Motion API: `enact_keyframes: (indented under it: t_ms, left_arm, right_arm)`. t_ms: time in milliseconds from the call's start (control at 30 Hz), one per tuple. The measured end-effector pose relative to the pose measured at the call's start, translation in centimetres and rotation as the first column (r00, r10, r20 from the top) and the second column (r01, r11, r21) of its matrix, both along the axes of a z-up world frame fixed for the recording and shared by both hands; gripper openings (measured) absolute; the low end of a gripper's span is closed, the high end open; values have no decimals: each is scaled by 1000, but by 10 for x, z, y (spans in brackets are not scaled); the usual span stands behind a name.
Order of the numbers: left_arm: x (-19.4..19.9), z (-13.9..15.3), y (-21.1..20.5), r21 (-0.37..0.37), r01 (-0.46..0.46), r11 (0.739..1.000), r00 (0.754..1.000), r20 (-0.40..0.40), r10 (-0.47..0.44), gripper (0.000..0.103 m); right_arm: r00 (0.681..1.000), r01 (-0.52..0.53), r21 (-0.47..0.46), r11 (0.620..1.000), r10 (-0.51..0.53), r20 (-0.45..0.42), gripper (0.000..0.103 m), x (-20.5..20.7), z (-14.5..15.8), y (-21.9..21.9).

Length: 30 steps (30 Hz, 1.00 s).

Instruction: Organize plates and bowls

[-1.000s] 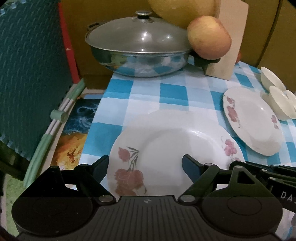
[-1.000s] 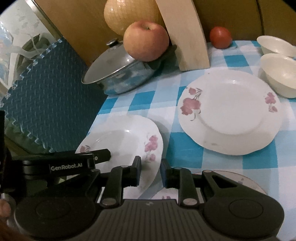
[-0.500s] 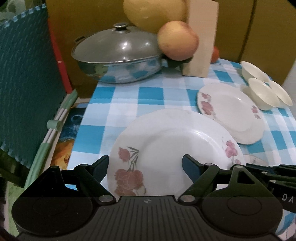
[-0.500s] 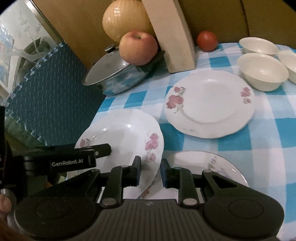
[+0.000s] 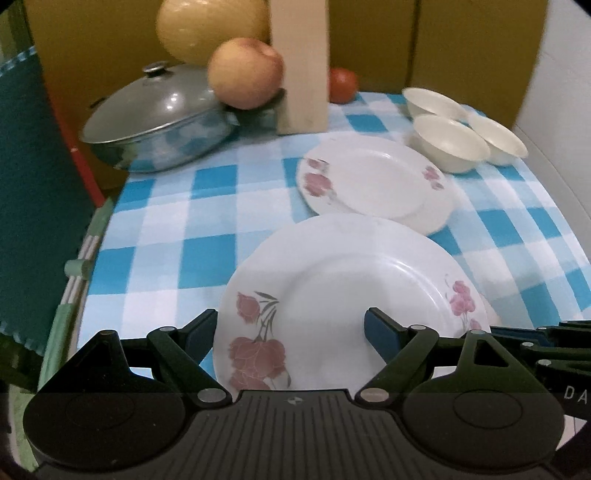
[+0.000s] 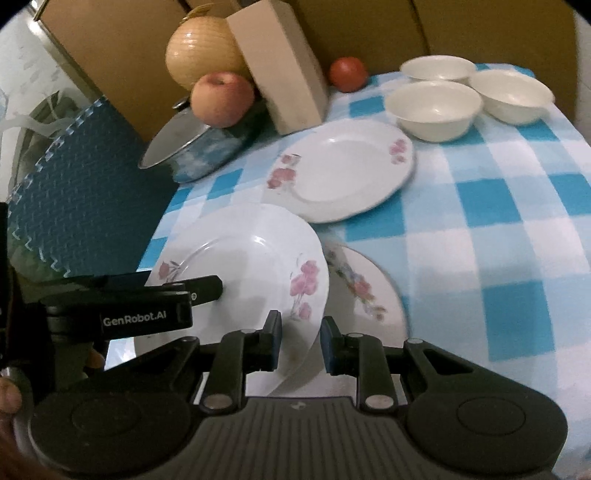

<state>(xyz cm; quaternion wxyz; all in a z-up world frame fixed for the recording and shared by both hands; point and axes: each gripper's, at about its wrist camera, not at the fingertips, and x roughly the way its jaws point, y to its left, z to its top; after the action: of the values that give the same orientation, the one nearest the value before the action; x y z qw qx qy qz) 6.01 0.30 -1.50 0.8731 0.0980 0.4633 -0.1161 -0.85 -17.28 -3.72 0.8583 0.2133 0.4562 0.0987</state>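
A white plate with pink flowers (image 5: pixel 343 291) is held up off the table by both grippers. My left gripper (image 5: pixel 290 328) stands wide, one finger under its near rim and one over it. My right gripper (image 6: pixel 297 341) is shut on the same plate's (image 6: pixel 251 258) right rim. A second flowered plate (image 5: pixel 369 181) lies further back, also in the right wrist view (image 6: pixel 340 170). A third plate (image 6: pixel 362 288) lies under the lifted one. Three cream bowls (image 5: pixel 450 142) stand at the back right, also in the right wrist view (image 6: pixel 436 105).
A lidded steel pan (image 5: pixel 159 122) stands at the back left with an apple (image 5: pixel 245 77), a melon (image 5: pixel 207 29) and a wooden block (image 5: pixel 301 62) beside it. A tomato (image 5: pixel 343 85) sits by the back wall. A teal foam mat (image 6: pixel 74 199) stands off the table's left edge.
Both grippers have risen and swung right with the flowered plate. The third plate under it and the bowls have come into view.
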Motion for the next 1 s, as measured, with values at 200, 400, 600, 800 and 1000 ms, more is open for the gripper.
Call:
enact_keyframes:
  t_ms: [200,400,600,800,1000]
  left_arm:
    - [-11,-4,-14,-1,36,999,999,-8,-36,89]
    - [-16,-7,-23,10,53,999,999,-12,-53,89]
    - [-21,-9,-29,23,66,998,998,-9,-66,89]
    - [-23,-14,-34,31,75,997,997,-19,-75,89]
    - [-23,-17,-36,42,81,996,997,-24,-80,89]
  right_arm:
    - [1000,24,-9,1000,-24,-13,23,-16,-1,-12]
    - [999,36,-10,999,-36,-25,23,-22,-4,-16]
    - [999,42,-28,999,-43,-28,24,-26,-6,-18]
    - [998,48,-44,998,-50,-39,24,-26,-8,-19]
    - [998,52,-60,997,-54,-43,25,-25,-10,-18]
